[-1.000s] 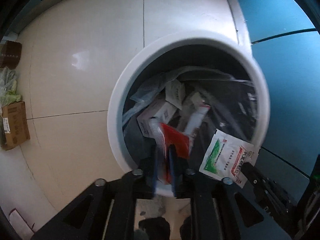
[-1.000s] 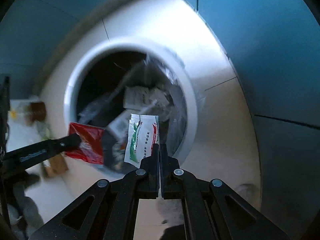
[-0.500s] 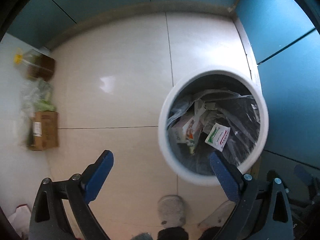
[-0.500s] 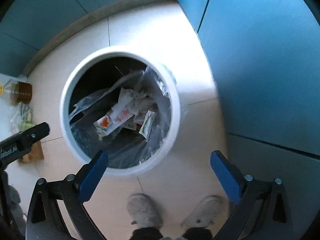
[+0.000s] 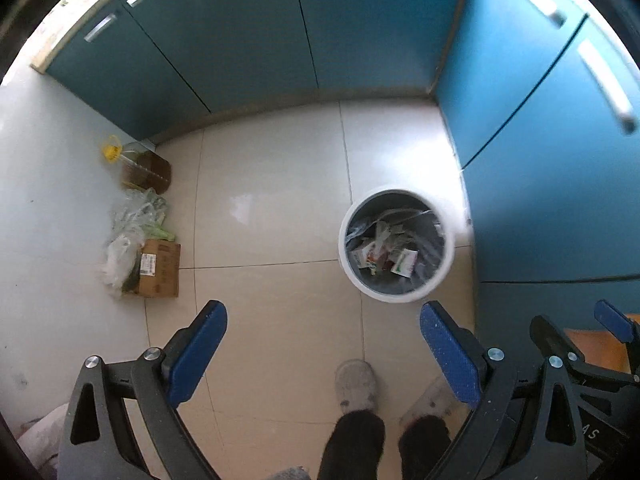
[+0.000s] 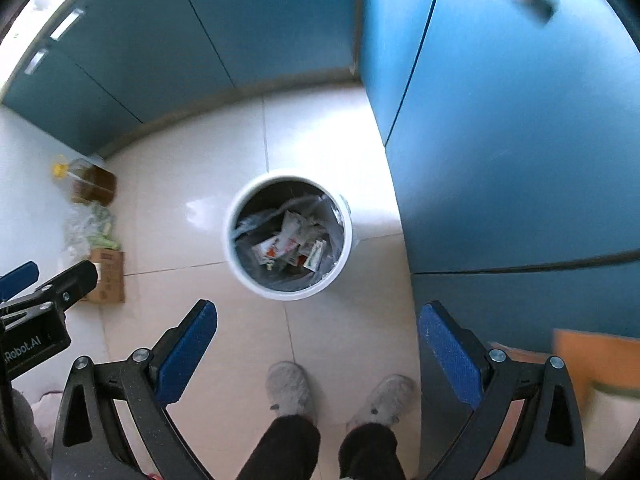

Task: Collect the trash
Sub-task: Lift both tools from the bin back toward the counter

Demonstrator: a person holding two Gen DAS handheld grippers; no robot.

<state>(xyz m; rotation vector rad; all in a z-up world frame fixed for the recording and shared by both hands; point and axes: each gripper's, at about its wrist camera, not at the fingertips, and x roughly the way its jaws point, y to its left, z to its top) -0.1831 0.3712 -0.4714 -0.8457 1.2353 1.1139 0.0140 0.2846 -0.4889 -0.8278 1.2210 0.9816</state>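
Note:
A white round trash bin (image 5: 449, 256) with a dark liner stands on the tiled floor beside blue cabinets; it also shows in the right wrist view (image 6: 347, 236). Several packets (image 5: 404, 262) and wrappers (image 6: 286, 244) lie inside it. My left gripper (image 5: 324, 354) is open and empty, high above the floor, near side of the bin. My right gripper (image 6: 318, 354) is open and empty, also high above the bin. The right gripper's fingers (image 5: 612, 322) show at the lower right of the left wrist view.
A cardboard box (image 5: 158, 268), plastic bags (image 5: 132, 224) and an oil bottle (image 5: 146, 168) sit by the left wall. Blue cabinets (image 5: 540, 160) line the back and right. The person's slippered feet (image 6: 290, 390) stand below the grippers. A wooden surface (image 6: 596, 356) is at lower right.
Both grippers opened and dropped the red packet and the green-white packet into the bin, then rose well away from it.

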